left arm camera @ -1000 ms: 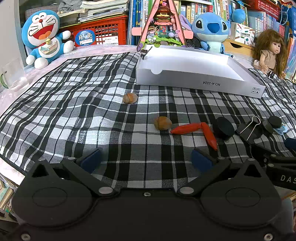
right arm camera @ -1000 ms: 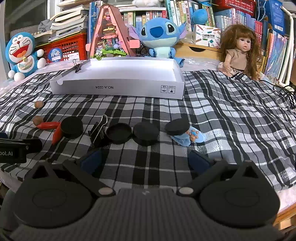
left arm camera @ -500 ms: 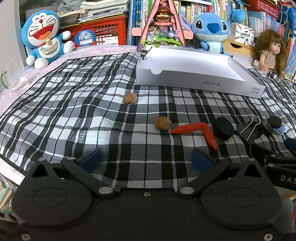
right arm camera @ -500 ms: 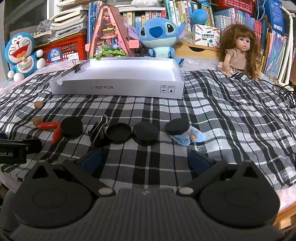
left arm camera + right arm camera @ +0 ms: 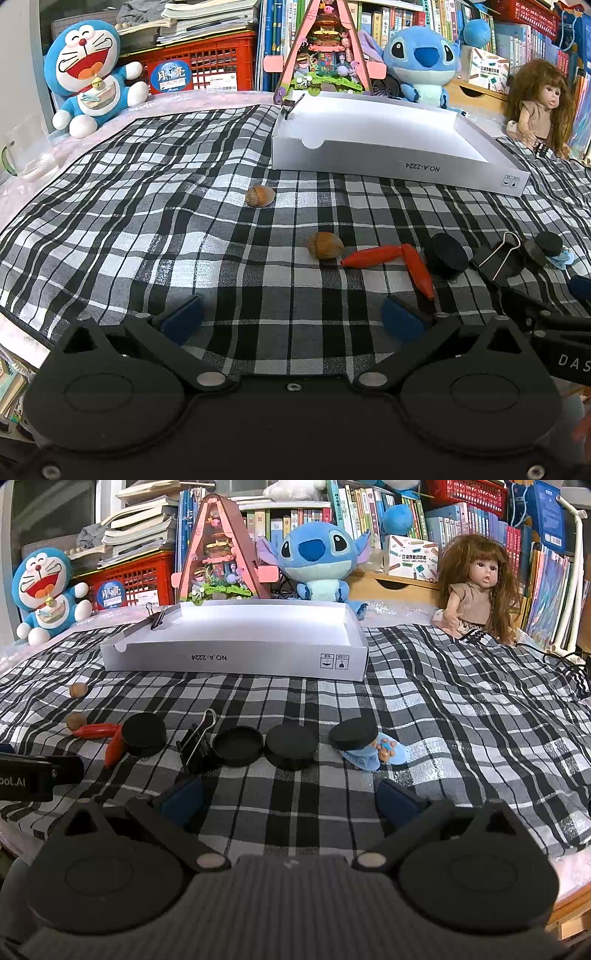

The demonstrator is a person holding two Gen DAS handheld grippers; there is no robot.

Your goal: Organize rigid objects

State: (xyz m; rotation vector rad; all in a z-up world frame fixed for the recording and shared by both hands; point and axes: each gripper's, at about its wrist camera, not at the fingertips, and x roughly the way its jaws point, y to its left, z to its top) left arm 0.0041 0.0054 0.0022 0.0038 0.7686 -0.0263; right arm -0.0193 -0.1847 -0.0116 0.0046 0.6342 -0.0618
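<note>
Landmark: white box (image 5: 236, 657), open-topped, on the checked cloth (image 5: 461, 709); a small binder clip (image 5: 157, 618) sits on its far left rim.

Items on the cloth, all on the near side of the white box:
- Two hazelnuts: one (image 5: 259, 196) nearer the box's left corner, one (image 5: 325, 245) farther toward the grippers, touching the tip of a red piece.
- Two red tapered pieces (image 5: 391, 260), ends meeting in a V.
- Four black round caps (image 5: 291, 746) in a rough row parallel to the box's front wall; the leftmost (image 5: 144, 734) lies beside the red pieces.
- Large black binder clip (image 5: 195, 746), between the first and second caps.
- Blue figure charm (image 5: 373, 755), partly under the rightmost cap.

Left gripper (image 5: 291, 319): fingers spread wide, nothing held, above bare cloth.
Right gripper (image 5: 288, 801): fingers spread wide, nothing held, short of the cap row.
</note>
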